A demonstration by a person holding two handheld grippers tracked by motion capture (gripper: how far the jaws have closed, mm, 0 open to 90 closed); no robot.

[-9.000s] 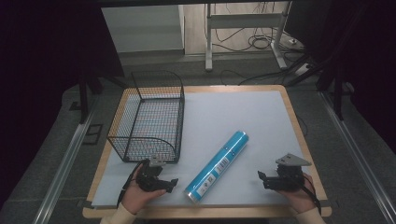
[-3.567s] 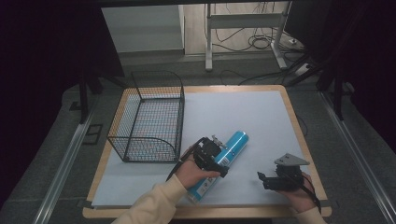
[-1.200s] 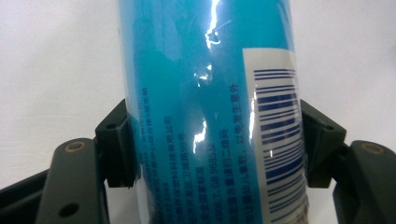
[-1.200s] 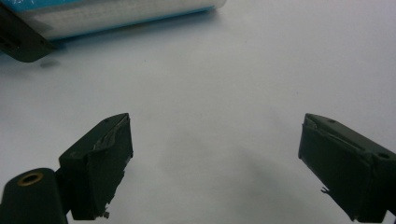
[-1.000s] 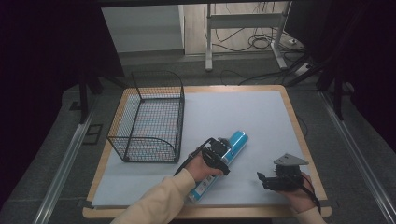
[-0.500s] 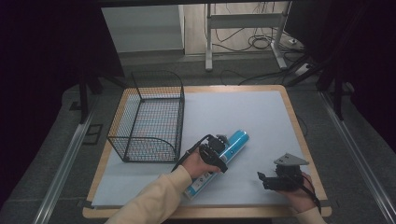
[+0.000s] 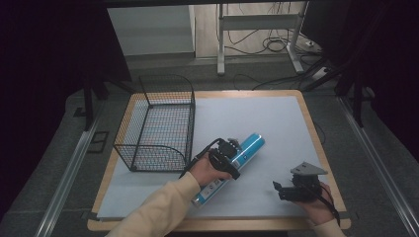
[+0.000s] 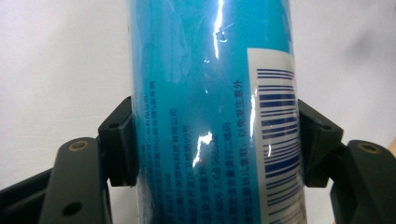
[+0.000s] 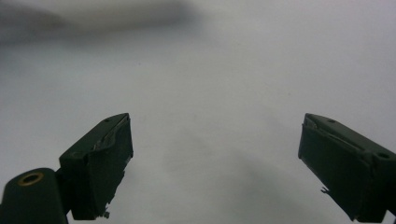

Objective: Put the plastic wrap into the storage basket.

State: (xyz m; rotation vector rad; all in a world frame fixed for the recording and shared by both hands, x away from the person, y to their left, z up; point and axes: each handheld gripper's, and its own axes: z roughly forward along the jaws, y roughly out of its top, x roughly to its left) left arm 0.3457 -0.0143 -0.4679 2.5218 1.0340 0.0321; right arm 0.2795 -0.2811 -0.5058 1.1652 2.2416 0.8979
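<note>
Comparing with the high view from a second ago, the left tool (image 7: pixel 228 154) was already over the blue tube (image 7: pixel 249 147), and since then its jaws have closed the last little bit; now, in the left gripper view, both black pads (image 8: pixel 122 140) press flat against the two sides of the blue tube (image 8: pixel 210 112), next to the barcode label. So the left tool is clenched on the tube, around its middle part. The tube looks about the same as before, lying diagonal on the white bench (image 7: pixel 257 113), its near end toward the person and its far end pointing to the right and far; I cannot tell if it has already left the surface. I judge that the grasp is now finished and the lift can start, probably toward the wire basket (image 7: pixel 158 123), which stands just to the left. The left forearm in the pale sleeve (image 7: pixel 158 207) reaches in diagonally from the near edge, the hand on top of the tube. The right tool (image 7: pixel 291 190) rests near the right near corner, and its jaws stand wide apart over bare bench with nothing between them.
</note>
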